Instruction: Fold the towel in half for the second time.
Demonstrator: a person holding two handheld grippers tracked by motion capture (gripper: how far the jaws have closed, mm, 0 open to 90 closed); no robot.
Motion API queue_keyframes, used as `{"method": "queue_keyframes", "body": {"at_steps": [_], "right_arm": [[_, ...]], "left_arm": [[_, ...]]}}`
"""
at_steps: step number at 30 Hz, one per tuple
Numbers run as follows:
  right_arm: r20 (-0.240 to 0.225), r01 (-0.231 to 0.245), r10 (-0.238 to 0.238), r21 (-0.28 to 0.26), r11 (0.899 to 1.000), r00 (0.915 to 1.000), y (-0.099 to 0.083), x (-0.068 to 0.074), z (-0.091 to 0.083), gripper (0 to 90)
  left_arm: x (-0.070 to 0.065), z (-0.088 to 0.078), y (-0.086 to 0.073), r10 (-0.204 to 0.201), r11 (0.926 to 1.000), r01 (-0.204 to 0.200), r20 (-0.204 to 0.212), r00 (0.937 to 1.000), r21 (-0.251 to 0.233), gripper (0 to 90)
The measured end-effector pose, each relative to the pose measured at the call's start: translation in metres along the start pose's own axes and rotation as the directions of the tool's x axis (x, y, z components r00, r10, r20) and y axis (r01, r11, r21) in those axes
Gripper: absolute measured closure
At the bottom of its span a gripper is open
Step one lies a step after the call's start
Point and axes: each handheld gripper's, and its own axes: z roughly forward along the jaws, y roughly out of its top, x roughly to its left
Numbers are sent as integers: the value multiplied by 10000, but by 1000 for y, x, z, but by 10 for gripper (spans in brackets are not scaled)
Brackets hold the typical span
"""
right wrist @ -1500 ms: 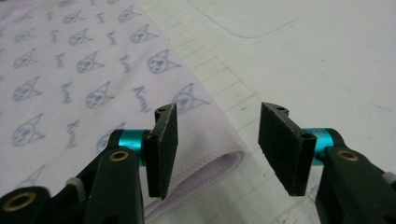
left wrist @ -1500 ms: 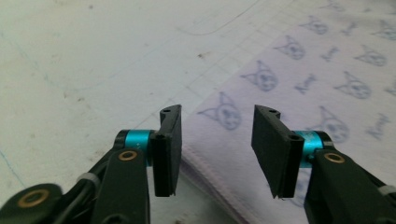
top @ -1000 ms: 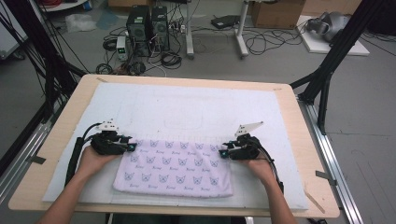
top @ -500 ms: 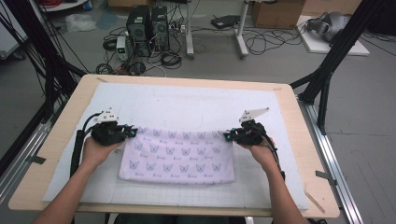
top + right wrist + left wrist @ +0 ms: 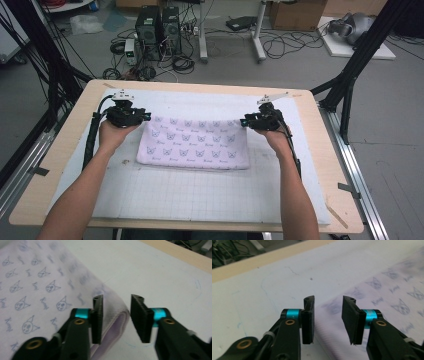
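A folded lavender cloth point(image 5: 195, 142) printed with small cat faces lies flat on the white gridded mat point(image 5: 200, 200). My left gripper point(image 5: 147, 116) is at its far left corner and my right gripper point(image 5: 243, 121) at its far right corner, each held in a hand. In the left gripper view the jaws point(image 5: 328, 315) have just been opening; the cloth's edge point(image 5: 387, 297) lies under the gap, and no pad touches it. The right gripper point(image 5: 116, 315) has also just been opening, above the cloth's folded corner point(image 5: 37, 290), with nothing pinched.
The mat covers most of a wooden table point(image 5: 335, 165). Black frame struts point(image 5: 357, 65) stand at both sides. Beyond the far edge, computer towers point(image 5: 157, 25) and cables sit on the floor. White mat lies bare between the cloth and the table's near edge.
Both hands moved away from the person toward the far side, and the cloth shifted that way with them. The jaws of both grippers now stand apart off the cloth's corners.
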Motion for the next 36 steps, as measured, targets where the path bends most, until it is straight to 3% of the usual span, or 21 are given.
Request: {"method": "queue_keyframes", "body": {"at_steps": [2, 6, 7, 11, 14, 18, 24, 30, 36], "right_arm": [[-164, -78, 76, -85, 9999, 9998, -2, 0, 0, 538], [-72, -219, 217, -297, 9993, 9997, -6, 7, -6, 460], [-116, -230, 227, -320, 9992, 9997, -7, 10, -8, 455], [-199, -191, 180, -549, 9983, 9996, -12, 24, -13, 385], [-225, 44, -58, -593, 9982, 9997, -16, 36, -15, 338], [7, 351, -351, -605, 9976, 9994, -19, 48, -20, 286], [-113, 252, -264, -941, 9952, 9996, -24, 56, -27, 207], [-194, 198, -215, -862, 9961, 9996, -30, 64, -27, 160], [-110, 378, -390, -929, 9950, 9992, -37, 71, -33, 127]], "left_arm": [[-1, -3, -4, 175, 9998, -176, 91, 9998, 88, 593], [-5, -14, -13, 116, 9994, -104, 344, 9993, -344, 558], [-7, -16, -14, 149, 9997, -139, 430, 9990, -220, 551], [-18, -25, -21, 363, 9981, -326, 715, 9968, -520, 505], [-26, -32, -28, 615, 9969, -578, 725, 9955, -528, 460], [-32, -40, -36, 670, 9961, -620, 804, 9945, -629, 400], [-39, -53, -49, 613, 9958, -550, 875, 9943, -726, 323], [-47, -61, -59, 806, 9946, -748, 815, 9934, -715, 306], [-50, -67, -67, 631, 9957, -571, 831, 9945, -724, 262]]}}
